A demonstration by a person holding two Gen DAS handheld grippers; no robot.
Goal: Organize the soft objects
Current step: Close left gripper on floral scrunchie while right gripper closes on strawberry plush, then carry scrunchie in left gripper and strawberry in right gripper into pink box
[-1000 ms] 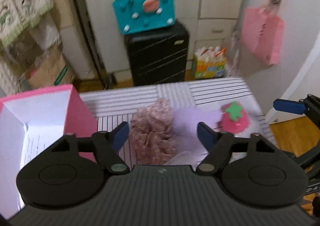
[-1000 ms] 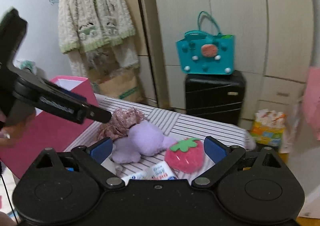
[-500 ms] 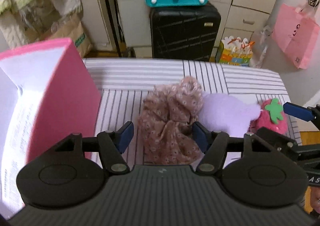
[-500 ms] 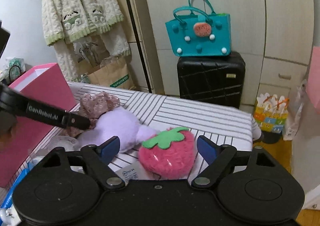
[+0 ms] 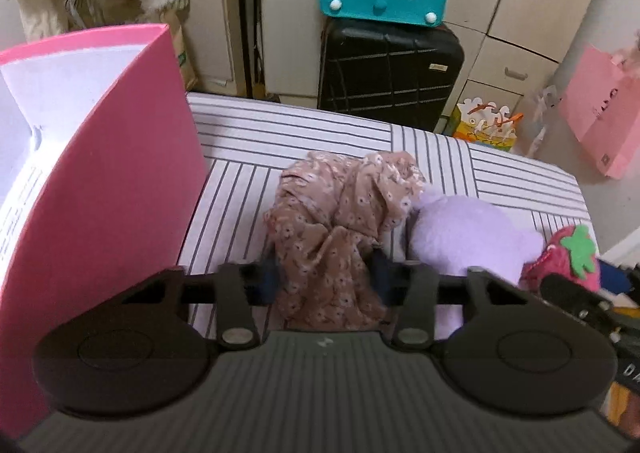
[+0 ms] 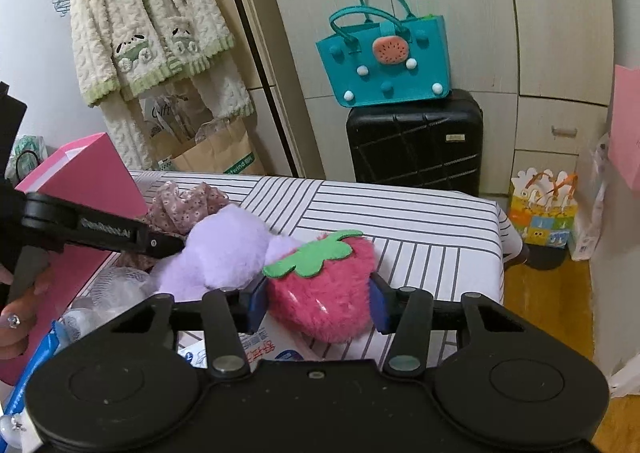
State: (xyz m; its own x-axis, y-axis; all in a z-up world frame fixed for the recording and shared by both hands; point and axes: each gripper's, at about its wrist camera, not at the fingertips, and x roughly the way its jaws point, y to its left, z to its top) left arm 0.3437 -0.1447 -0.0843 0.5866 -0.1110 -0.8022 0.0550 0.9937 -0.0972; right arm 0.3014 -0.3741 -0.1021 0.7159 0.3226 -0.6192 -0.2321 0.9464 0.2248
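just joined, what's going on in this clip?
A person with a gripper in each hand is sorting soft things on a striped table. The left gripper has its fingers on either side of a floral cloth; the right gripper brackets a strawberry plush. Both items rest on the table. A purple plush lies between them, and an open pink box stands at the left.

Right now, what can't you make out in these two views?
- Left gripper grip: left wrist view, the floral cloth covers the fingertips, so contact is unclear.
- Pink box inside: cut off by the left edge.
- Packets by the strawberry: right wrist view, mostly hidden behind the right gripper; print too small.
- Purple plush: the left gripper's finger crosses it; shape unclear.
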